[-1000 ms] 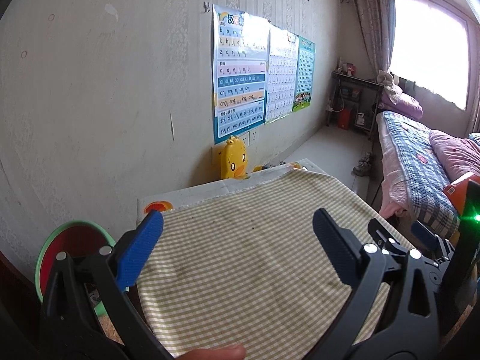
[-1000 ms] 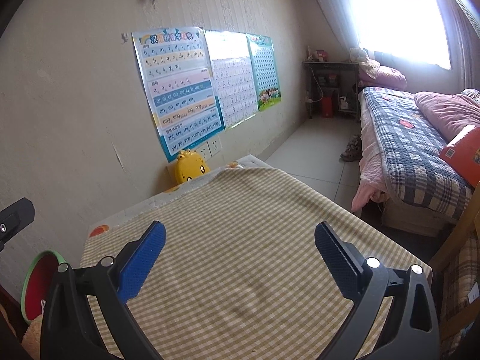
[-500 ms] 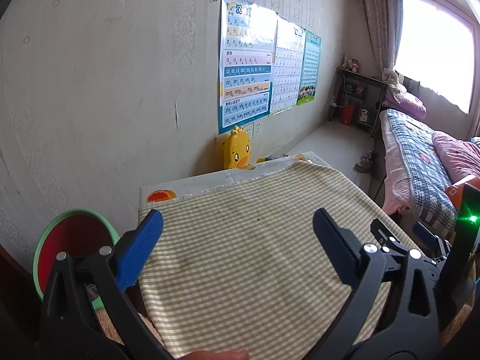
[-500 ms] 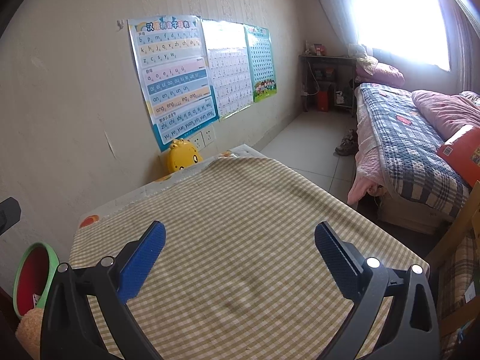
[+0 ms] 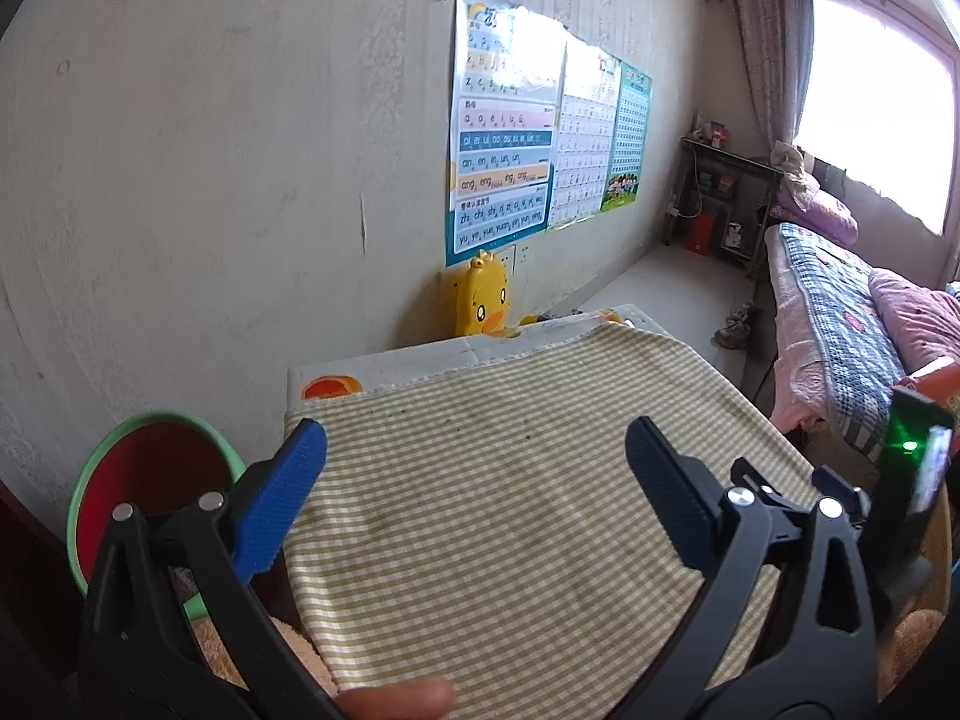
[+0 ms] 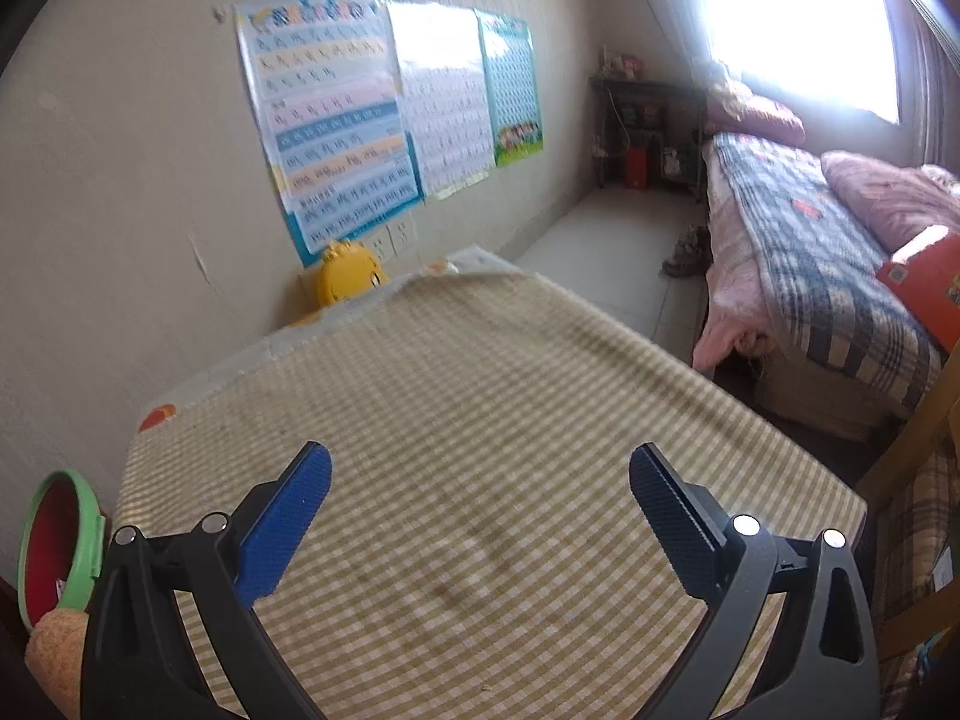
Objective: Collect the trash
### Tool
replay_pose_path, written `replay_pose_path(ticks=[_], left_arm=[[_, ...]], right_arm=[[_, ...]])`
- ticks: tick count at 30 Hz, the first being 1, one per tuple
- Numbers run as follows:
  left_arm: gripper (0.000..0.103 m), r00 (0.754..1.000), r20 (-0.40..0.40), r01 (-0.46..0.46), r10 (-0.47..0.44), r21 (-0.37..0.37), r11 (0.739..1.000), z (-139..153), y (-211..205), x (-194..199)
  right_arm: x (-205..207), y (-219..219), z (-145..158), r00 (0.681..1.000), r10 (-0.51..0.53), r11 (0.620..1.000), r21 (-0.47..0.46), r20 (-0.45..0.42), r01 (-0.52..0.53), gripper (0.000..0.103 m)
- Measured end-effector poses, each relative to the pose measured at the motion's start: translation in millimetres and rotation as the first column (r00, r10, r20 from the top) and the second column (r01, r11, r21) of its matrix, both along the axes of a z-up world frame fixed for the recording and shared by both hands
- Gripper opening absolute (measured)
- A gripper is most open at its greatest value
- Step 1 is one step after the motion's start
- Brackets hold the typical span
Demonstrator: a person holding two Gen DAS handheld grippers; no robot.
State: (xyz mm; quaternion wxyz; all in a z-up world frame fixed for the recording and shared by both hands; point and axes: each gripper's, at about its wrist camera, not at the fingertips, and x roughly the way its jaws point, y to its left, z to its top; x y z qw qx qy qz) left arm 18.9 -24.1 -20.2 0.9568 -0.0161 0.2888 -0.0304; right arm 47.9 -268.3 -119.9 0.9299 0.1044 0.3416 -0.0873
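Note:
My left gripper (image 5: pixel 477 456) is open and empty above the near left part of a table with a green-checked cloth (image 5: pixel 510 468). My right gripper (image 6: pixel 480 480) is open and empty above the near middle of the same cloth (image 6: pixel 480 396). No trash shows on the cloth in either view. A green bin with a red inside (image 5: pixel 150 480) stands on the floor left of the table; it also shows in the right wrist view (image 6: pixel 57 540). The right gripper's body (image 5: pixel 900 492) shows at the right edge of the left wrist view.
A yellow duck-shaped thing (image 5: pixel 483 300) stands against the wall behind the table. Posters (image 5: pixel 504 150) hang on the wall. A bed (image 6: pixel 810 252) with plaid covers runs along the right. A tan fuzzy thing (image 6: pixel 54 654) lies by the bin.
Both views have pulled back and tilted slightly, so more of the cloth and the bin shows. Both grippers stay open and empty.

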Motion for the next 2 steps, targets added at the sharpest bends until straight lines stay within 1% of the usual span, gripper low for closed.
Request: replay_pose_path(ticks=[2], left_arm=[[0.098, 1.000, 0.000, -0.015, 0.015, 0.000, 1.000, -1.4, 6.9, -0.4]], right_arm=[[15.6, -6.8, -17.1, 0.997, -0.047, 0.999, -0.017, -0.058, 0.046, 0.096]])
